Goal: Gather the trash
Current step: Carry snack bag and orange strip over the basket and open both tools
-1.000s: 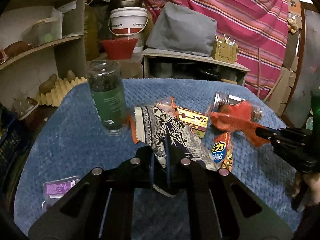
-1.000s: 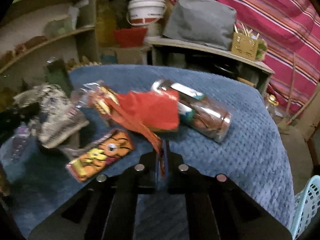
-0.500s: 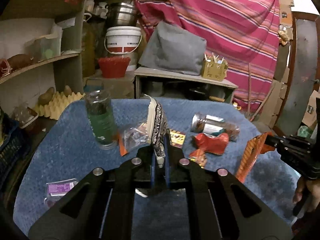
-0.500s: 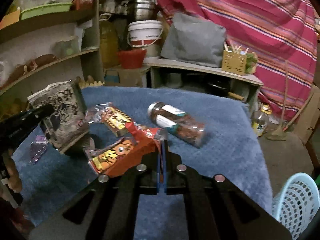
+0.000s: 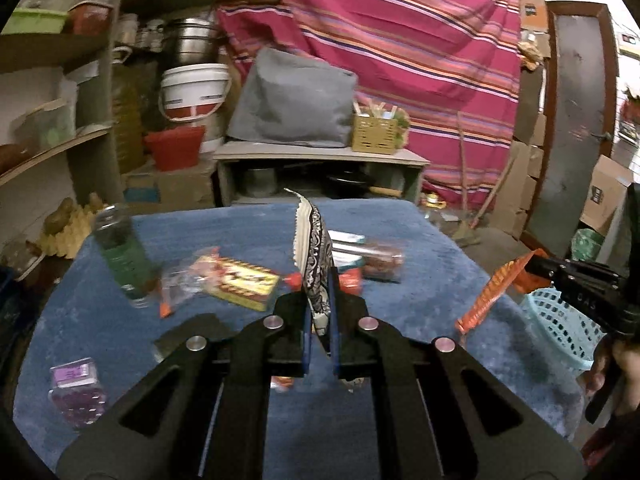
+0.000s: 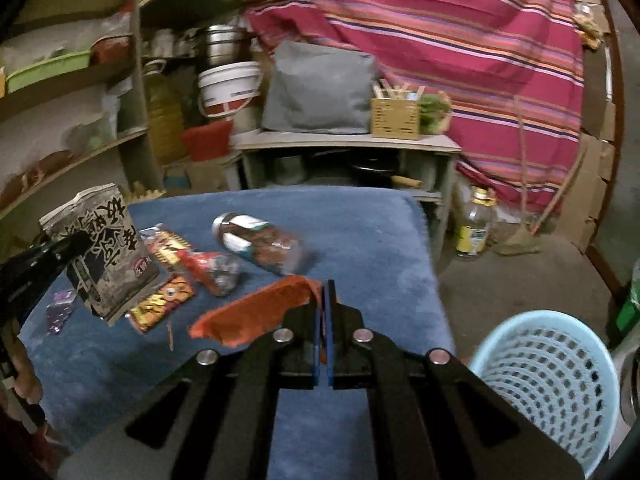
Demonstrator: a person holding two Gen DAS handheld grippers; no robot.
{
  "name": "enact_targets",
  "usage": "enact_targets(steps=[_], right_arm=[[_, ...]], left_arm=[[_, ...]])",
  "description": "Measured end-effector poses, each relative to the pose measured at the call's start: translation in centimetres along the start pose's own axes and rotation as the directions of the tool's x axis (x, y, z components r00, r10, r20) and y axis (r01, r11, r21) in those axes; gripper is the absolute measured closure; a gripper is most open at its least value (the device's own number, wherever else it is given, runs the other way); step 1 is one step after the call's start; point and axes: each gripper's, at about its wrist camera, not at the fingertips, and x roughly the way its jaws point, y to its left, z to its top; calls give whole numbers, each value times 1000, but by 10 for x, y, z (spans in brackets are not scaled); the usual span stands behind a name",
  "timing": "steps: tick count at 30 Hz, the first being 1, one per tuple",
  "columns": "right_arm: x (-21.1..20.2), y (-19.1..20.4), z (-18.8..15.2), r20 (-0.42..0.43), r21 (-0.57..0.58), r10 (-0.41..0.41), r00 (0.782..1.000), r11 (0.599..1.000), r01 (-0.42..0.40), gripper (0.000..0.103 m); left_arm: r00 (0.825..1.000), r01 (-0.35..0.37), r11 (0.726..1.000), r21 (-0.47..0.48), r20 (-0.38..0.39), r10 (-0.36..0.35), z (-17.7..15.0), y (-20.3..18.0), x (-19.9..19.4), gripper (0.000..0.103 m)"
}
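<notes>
My left gripper [image 5: 320, 304] is shut on a black-and-white patterned snack bag [image 5: 314, 256], held edge-on above the blue cloth table [image 5: 240, 220]; the bag also shows in the right wrist view [image 6: 104, 252]. My right gripper [image 6: 325, 292] is shut on an orange-red wrapper [image 6: 256, 312], held above the table's right side; the wrapper also shows in the left wrist view [image 5: 492, 292]. A light blue mesh basket [image 6: 556, 380] stands on the floor to the right of the table.
On the table lie a yellow-red wrapper [image 5: 240, 280], an orange wrapper [image 6: 160, 308], a red crumpled wrapper [image 6: 208, 268], a jar on its side [image 6: 260, 244], an upright green jar [image 5: 120, 256] and a purple box [image 5: 76, 392]. Shelves stand on the left.
Both grippers have lifted their wrappers off the table and pulled back. The right gripper has swung right, bringing the basket into view.
</notes>
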Motion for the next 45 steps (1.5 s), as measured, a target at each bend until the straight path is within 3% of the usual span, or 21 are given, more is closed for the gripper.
enact_targets(steps=[11, 18, 26, 35, 39, 42, 45], right_arm=[[-39, -94, -14, 21, 104, -145, 989, 984, 142, 101], [-64, -143, -27, 11, 110, -293, 956, 950, 291, 101], [-84, -202, -47, -27, 184, -365, 931, 913, 364, 101], [-80, -246, -69, -105, 238, -367, 924, 893, 382, 101], [-80, -254, -74, -116, 263, -361, 925, 887, 379, 101], [-80, -257, -78, -124, 273, -358, 925, 884, 379, 101], [-77, -259, -80, -139, 269, -357, 924, 884, 383, 101]], left_arm=[[989, 146, 988, 55, -14, -146, 6, -99, 26, 98], [971, 239, 965, 105, -30, -237, 2, -167, 38, 98], [942, 336, 930, 150, -66, -329, -5, -238, 50, 98], [907, 414, 892, 181, -164, -388, -29, -299, 73, 98], [881, 453, 873, 178, -238, -409, -37, -315, 90, 97], [871, 461, 871, 170, -276, -407, -42, -321, 100, 96], [870, 450, 879, 155, -297, -393, -43, -314, 105, 81]])
